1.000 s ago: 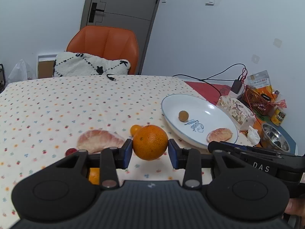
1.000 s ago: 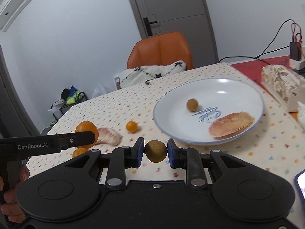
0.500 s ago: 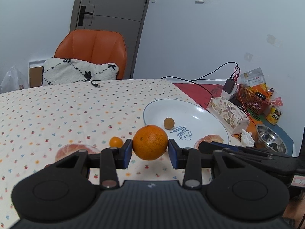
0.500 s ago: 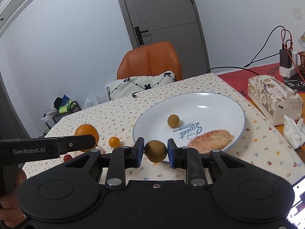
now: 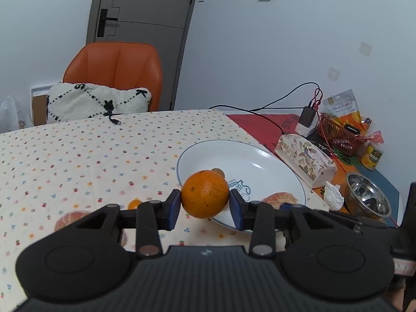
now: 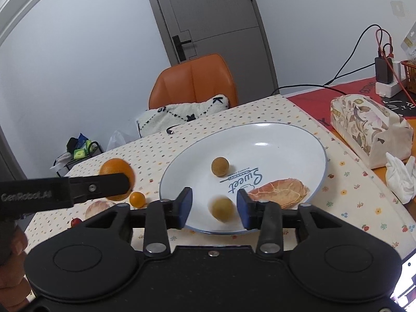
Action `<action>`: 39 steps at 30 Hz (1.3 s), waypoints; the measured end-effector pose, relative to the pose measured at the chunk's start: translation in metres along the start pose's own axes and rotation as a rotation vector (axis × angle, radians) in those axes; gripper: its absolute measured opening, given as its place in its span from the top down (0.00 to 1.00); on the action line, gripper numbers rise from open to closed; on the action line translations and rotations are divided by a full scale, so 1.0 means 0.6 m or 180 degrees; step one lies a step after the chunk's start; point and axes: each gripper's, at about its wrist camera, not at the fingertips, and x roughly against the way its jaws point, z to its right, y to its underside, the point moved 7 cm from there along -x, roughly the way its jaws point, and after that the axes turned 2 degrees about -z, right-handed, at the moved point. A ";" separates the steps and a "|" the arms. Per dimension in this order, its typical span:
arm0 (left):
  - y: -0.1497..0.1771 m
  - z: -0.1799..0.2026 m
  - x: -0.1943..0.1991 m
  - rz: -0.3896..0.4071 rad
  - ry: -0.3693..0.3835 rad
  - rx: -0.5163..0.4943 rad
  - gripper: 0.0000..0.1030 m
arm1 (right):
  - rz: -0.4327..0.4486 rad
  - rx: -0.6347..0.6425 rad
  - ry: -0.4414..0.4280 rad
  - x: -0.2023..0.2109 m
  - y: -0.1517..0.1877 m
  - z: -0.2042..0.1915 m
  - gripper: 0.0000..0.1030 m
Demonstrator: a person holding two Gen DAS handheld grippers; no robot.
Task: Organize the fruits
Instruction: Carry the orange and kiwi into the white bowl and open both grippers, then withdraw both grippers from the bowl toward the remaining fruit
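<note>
My left gripper (image 5: 205, 204) is shut on a large orange (image 5: 205, 194), held above the near left rim of the white plate (image 5: 273, 166). In the right wrist view the orange (image 6: 115, 167) shows behind the left gripper's finger. My right gripper (image 6: 214, 209) is open over the plate (image 6: 286, 140); a small brown round fruit (image 6: 222, 209), blurred, sits loose between its fingers. A second brown fruit (image 6: 220, 166) and a peeled pomelo segment (image 6: 279, 189) lie on the plate.
On the dotted cloth lie a small kumquat (image 6: 137, 199), another pomelo segment (image 6: 98, 208) and a red cherry tomato (image 6: 75, 222). A floral tissue box (image 6: 369, 130), crumpled tissue (image 6: 400, 176), steel bowl (image 5: 368, 195), red basket (image 5: 340, 135) and cables stand right. An orange chair (image 5: 114, 70) is behind.
My right gripper moved over the plate and opened, letting go of the brown fruit. My left gripper carried the orange right toward the plate's rim.
</note>
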 end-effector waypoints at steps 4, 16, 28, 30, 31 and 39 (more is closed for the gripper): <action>-0.005 0.007 -0.008 -0.0001 0.0023 -0.0009 0.62 | -0.0011 -0.0041 0.0027 0.008 0.008 0.009 0.52; -0.025 0.034 -0.043 -0.0008 0.0056 -0.0131 0.62 | 0.0051 -0.0113 0.0053 0.036 0.009 0.021 0.51; -0.017 -0.001 -0.025 0.0045 -0.0217 -0.0079 0.24 | 0.0070 -0.0128 0.0094 0.044 0.008 0.027 0.47; -0.014 -0.010 -0.019 0.0059 -0.0280 -0.0072 0.12 | 0.0099 -0.0130 0.0112 0.046 0.008 0.025 0.43; -0.013 -0.014 -0.016 0.0054 -0.0309 -0.0072 0.10 | 0.0120 -0.0138 0.0132 0.047 0.008 0.025 0.42; 0.002 -0.046 0.004 -0.0094 -0.0331 0.0067 0.09 | 0.0200 -0.0179 0.0180 0.058 0.005 0.019 0.18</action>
